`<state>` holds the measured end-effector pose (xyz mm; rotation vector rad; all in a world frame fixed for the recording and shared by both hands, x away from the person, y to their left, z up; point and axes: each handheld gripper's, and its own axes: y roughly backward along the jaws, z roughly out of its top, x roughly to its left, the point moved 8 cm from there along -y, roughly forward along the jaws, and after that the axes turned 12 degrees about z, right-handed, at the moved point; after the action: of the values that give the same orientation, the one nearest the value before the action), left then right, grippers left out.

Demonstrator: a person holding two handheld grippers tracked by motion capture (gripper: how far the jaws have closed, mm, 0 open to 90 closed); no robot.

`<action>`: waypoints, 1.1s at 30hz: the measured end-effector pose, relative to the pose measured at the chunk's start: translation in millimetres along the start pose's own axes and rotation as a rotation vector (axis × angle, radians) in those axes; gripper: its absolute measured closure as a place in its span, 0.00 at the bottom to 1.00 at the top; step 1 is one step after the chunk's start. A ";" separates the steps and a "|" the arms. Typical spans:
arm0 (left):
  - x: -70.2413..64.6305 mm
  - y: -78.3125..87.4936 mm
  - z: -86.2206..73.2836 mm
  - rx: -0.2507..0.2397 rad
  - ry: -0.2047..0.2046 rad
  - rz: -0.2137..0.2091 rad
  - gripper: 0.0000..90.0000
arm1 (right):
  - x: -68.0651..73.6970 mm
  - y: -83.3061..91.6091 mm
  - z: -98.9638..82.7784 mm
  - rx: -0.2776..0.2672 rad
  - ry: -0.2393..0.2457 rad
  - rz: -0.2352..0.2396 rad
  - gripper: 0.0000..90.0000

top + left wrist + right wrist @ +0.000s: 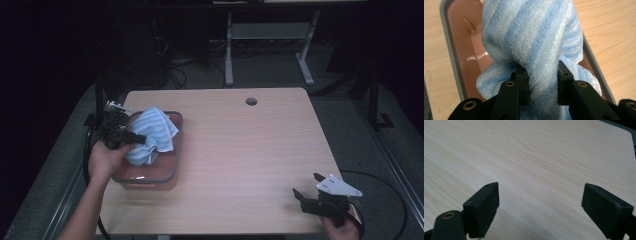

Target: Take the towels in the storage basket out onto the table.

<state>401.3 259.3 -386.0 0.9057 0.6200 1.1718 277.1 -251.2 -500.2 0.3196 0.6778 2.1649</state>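
A blue-and-white striped towel [151, 134] hangs bunched over a pink tub with a grey rim [176, 150] at the table's left. My left gripper [136, 139] is shut on a fold of that towel [541, 50], holding it above the tub's floor [471, 50]; the black pads [522, 80] pinch the cloth from both sides. My right gripper [306, 186] rests near the table's front right corner, open, with bare wood between its jaws. In the right gripper view its pads [484, 205] stand wide apart above the tabletop [536, 157].
The wooden table [250, 150] has a round cable hole [251, 101] near its far edge. Behind it stand a white desk frame [265, 40] and loose cables on the dark floor. A person's forearms enter from the bottom.
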 end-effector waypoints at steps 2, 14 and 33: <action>-0.6 5.9 4.3 -0.020 0.008 -0.009 0.77 | -1.5 0.7 -0.4 0.001 0.009 -0.001 0.16; -7.6 26.5 21.8 -0.061 0.017 -0.040 0.77 | -3.6 3.3 0.3 -0.009 -0.002 -0.012 0.16; -36.5 31.1 41.7 -0.078 -0.020 -0.100 0.77 | -6.2 4.2 0.5 -0.017 -0.004 -0.010 0.16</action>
<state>408.8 216.8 -339.3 0.8097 0.5930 1.0886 278.5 -258.1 -497.4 0.3101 0.6569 2.1587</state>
